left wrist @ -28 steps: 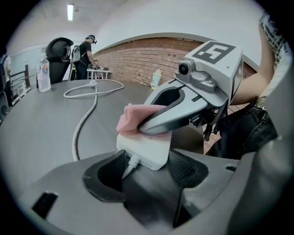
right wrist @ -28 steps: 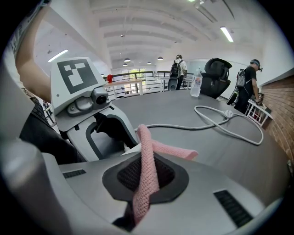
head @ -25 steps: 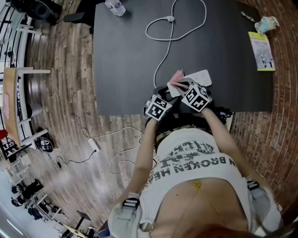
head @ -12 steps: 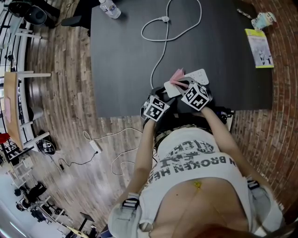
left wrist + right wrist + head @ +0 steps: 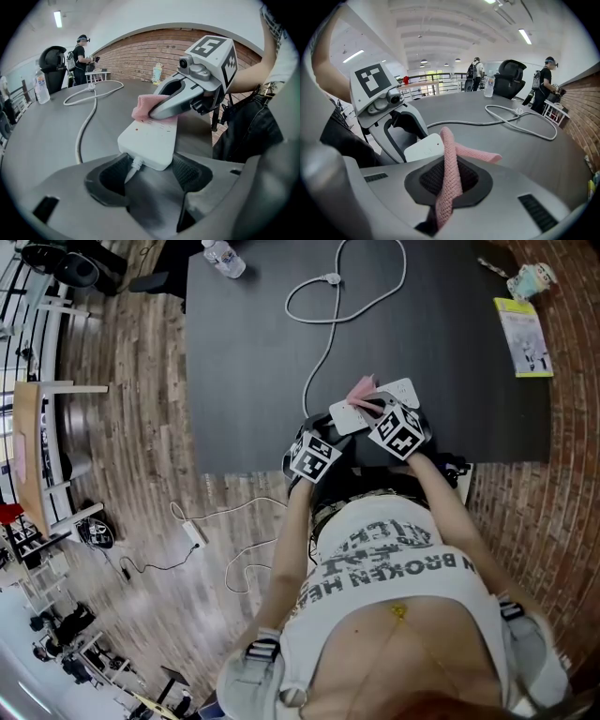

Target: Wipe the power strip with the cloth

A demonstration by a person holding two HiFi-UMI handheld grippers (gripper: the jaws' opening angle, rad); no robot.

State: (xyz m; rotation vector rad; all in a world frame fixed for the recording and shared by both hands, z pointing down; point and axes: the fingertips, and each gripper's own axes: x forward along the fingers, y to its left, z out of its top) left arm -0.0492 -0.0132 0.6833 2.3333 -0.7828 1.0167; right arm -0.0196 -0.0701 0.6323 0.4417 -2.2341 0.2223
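Gripping one pink cloth, the right gripper has its jaws closed together on a fold of it. The loose end of the cloth lies on top of the single white power strip. The left gripper has its jaws set against the two long sides of the strip's cord end, holding it flat on the dark table. That makes two grippers, one on each thing. In the left gripper view the cloth sits on the strip's far half, under the right gripper's fingertips, while the near half is bare.

One white cord leaves the held end of the strip and runs across the table in one large loop. Farther out on the table stand one water bottle at the far edge and, well apart near the brick wall, one yellow-green booklet with one small cup-like thing just beyond it. On the wooden floor lies a second white strip-like block with its own thin cable. The right gripper view shows two people standing beyond the table.

Compared with half a second ago, the right gripper and cloth are slightly farther along the strip, away from the cord end, so a little more white shows there. The left gripper has not moved.
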